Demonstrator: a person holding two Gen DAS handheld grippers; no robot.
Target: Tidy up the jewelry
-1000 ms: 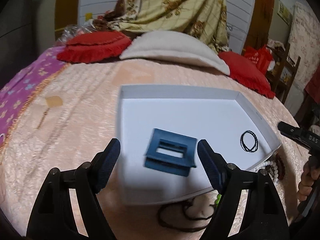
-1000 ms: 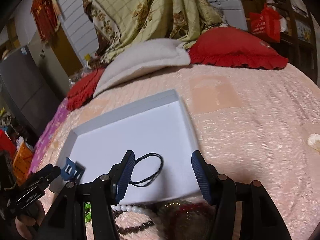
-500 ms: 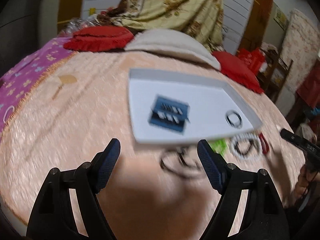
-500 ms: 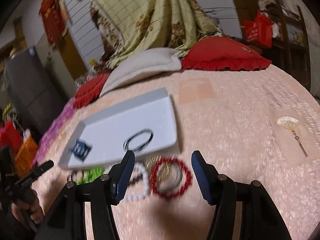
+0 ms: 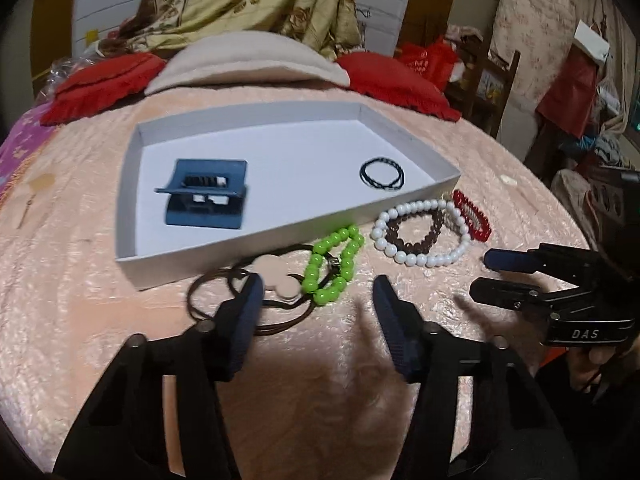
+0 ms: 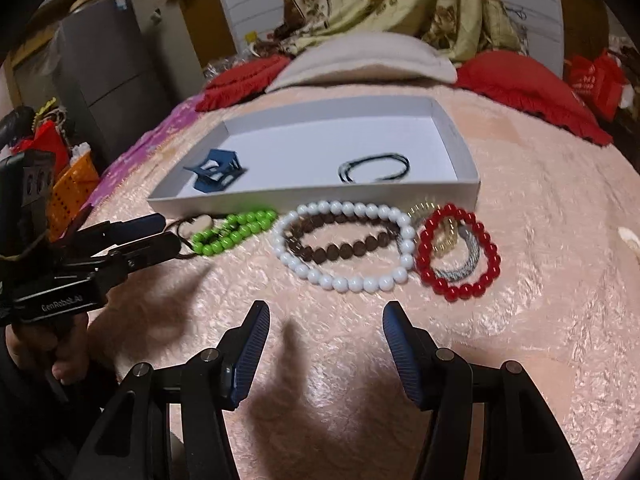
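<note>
A: Where does the jewelry sit?

B: On the bed (image 5: 100, 320), which has a pink quilted cover. A shallow white box (image 5: 248, 254) lies toward the pillow end. Inside it, a blue hair claw (image 5: 204, 194) rests near the box's left side and a thin black hair tie (image 5: 382, 174) near its right corner.

A: And outside the box?

B: Along the box's near edge, on the cover, there is a row of pieces. A green bead bracelet (image 6: 234, 232) lies by a brown cord loop (image 5: 248, 300) with a pale pink charm. Next comes a white bead bracelet (image 6: 344, 246) with a dark brown bead bracelet (image 6: 340, 250) lying inside it. Just beside that, toward the bed's right edge, is a red bead bracelet (image 6: 458, 252), overlapping a small gold piece and a grey one.

A: The left hand-held gripper (image 5: 318, 312)?

B: Its jaws are closing, with nothing pressed between the pads. Its tips stand over the brown cord and the near end of the green beads.

A: The right hand-held gripper (image 6: 326, 340)?

B: Released, jaws apart and empty, hovering over bare cover just short of the white bead bracelet. A person's hand (image 6: 52, 356) grips the left tool's handle at that view's left edge.
</note>
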